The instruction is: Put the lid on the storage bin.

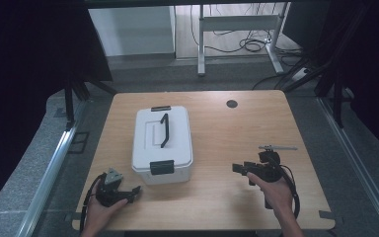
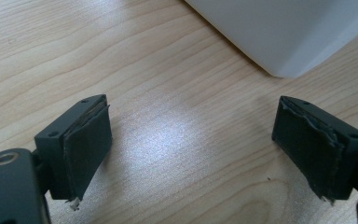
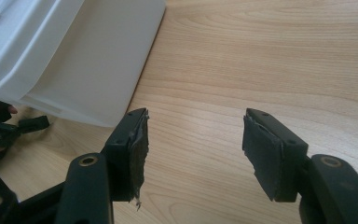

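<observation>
On the wooden desk [image 1: 217, 148] stands a white box [image 1: 162, 143] with a lid, a black carry handle [image 1: 165, 130] lying along its top and a black latch [image 1: 162, 167] on the near end; a second latch [image 1: 161, 108] sits at the far end. The left hand-held gripper [image 1: 131, 192] rests just beside the box's near left corner, jaws spread wide with nothing between them; its own view shows bare desk and the box's rounded corner [image 2: 284, 37] ahead. The right hand-held gripper [image 1: 237, 168] lies well to the right of the box, jaws likewise wide and empty, pointing toward the box's side [image 3: 84, 65].

Judging from this, the work is approaching the box, probably to undo the near latch or lift the handle. To do it well, bring one gripper square to the latch, steady the box with the other, and close only once the jaws straddle the black tab.
</observation>
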`<state>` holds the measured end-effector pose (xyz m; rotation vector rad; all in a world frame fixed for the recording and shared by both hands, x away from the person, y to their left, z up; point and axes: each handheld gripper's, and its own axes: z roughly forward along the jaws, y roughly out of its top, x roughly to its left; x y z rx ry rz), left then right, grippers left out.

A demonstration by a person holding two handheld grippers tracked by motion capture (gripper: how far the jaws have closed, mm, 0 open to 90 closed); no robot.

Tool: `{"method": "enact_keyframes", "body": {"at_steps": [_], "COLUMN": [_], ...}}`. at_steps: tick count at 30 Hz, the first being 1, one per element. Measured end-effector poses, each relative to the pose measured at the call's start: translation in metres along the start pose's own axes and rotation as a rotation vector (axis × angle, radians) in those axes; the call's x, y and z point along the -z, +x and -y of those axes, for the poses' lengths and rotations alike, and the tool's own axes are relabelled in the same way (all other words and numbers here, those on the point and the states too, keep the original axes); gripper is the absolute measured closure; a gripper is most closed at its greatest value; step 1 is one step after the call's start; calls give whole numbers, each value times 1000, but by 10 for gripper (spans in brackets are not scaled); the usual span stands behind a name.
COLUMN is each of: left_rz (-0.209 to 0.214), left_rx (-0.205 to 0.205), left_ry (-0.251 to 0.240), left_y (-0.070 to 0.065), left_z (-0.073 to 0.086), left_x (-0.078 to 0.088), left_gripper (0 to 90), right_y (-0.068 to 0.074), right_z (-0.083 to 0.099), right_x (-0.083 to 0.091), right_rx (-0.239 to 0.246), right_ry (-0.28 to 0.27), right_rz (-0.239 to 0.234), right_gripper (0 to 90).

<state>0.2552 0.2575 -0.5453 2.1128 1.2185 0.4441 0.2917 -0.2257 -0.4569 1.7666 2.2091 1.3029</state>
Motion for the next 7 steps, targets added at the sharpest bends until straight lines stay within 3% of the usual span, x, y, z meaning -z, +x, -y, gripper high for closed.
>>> {"method": "enact_keyframes", "body": {"at_steps": [7], "left_rz": [-4], "left_rx": [4], "left_ry": [2], "left_y": [0], "left_z": [-2], "left_x": [-1], "left_gripper": [117], "right_y": [-6], "right_z": [8], "right_x": [0], "right_rx": [17], "right_ry": [-4], "right_rz": [-1], "right_gripper": [388]}}
